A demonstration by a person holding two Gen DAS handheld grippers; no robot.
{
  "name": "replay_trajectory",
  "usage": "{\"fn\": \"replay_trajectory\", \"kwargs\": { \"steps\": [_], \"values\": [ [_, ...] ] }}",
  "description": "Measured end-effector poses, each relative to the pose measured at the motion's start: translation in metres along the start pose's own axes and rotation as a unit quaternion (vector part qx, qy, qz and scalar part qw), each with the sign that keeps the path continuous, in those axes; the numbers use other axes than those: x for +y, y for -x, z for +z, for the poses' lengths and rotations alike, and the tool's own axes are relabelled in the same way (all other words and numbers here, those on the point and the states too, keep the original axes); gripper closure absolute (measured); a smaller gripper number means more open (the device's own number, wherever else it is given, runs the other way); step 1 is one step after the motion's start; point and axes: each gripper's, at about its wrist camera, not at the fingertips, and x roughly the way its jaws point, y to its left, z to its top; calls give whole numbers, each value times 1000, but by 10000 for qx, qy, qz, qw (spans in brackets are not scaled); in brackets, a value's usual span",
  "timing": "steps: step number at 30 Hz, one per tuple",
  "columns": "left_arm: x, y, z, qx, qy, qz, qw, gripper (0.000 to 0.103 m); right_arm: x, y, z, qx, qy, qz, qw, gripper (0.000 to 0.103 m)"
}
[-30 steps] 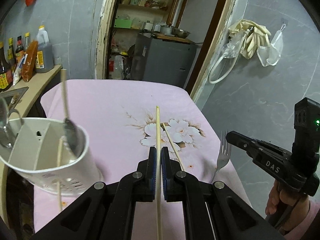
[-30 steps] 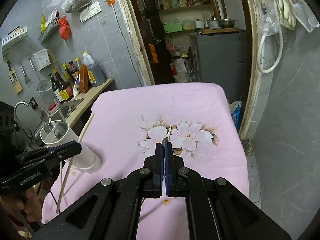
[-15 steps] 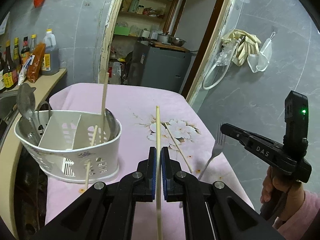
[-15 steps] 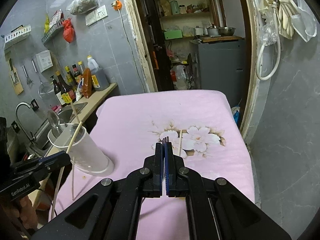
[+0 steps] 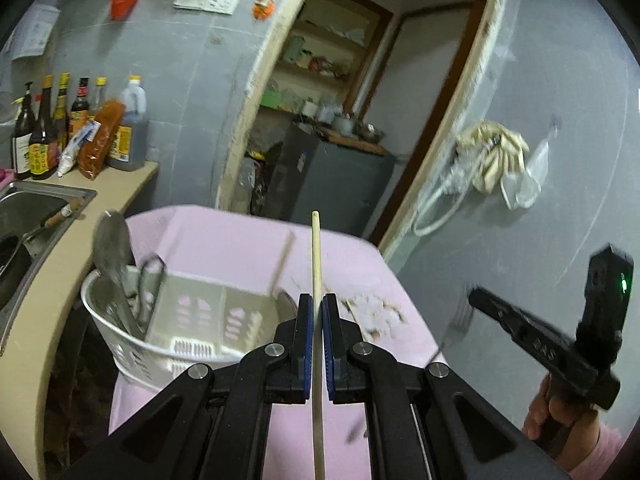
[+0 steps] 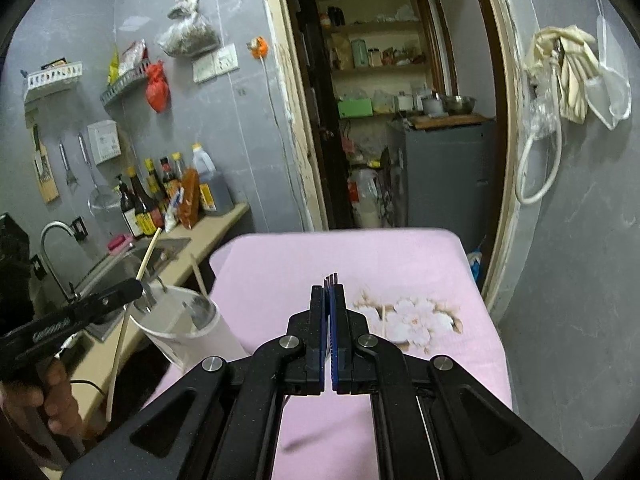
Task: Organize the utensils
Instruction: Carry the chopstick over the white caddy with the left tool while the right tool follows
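Observation:
My left gripper [image 5: 317,300] is shut on a long wooden chopstick [image 5: 316,256] that points forward and up, just right of the white utensil caddy [image 5: 104,320]. The caddy stands at the left edge of the pink table and holds a metal spoon [image 5: 112,248] and another chopstick [image 5: 282,264]. My right gripper [image 6: 330,292] is shut on a metal fork, whose tines [image 6: 332,279] stick out past the pads. In the left wrist view the right gripper [image 5: 474,296] hovers right of the table with the fork [image 5: 460,316] hanging from it. One chopstick [image 6: 383,318] lies on the flower print.
A counter with a steel sink [image 6: 120,264] and sauce bottles [image 5: 48,132] runs along the left, close behind the caddy. An open doorway with a grey cabinet [image 6: 448,172] lies beyond the table's far edge. A grey wall closes the right side.
Both grippers have risen with the chopstick and the fork still gripped. In the left wrist view the caddy has slid from the left edge toward the middle, close beside the held chopstick.

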Motion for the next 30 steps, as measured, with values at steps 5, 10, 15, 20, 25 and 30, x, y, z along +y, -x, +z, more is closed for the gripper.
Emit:
{"fn": "replay_trajectory", "kwargs": {
  "steps": [5,10,15,20,25,30],
  "values": [
    [26,7,28,-382,232,45,9990,98,24,9,25,-337,123,155,9992,101],
    [44,10,50,-606,326,33,9976,98,50,14,49,-640,198,352,9971,101],
    [62,16,69,-922,419,-20,9949,98,76,16,71,-997,334,438,9935,101],
    [80,17,86,-1256,562,-96,9904,98,107,6,84,-1196,639,306,9903,101],
    [100,14,94,-1654,679,-93,9839,98,135,-4,84,-1282,921,58,9874,101],
    [115,7,92,-1962,644,-145,9783,98,167,-16,73,-1337,1372,-257,9811,101]
  ]
}}
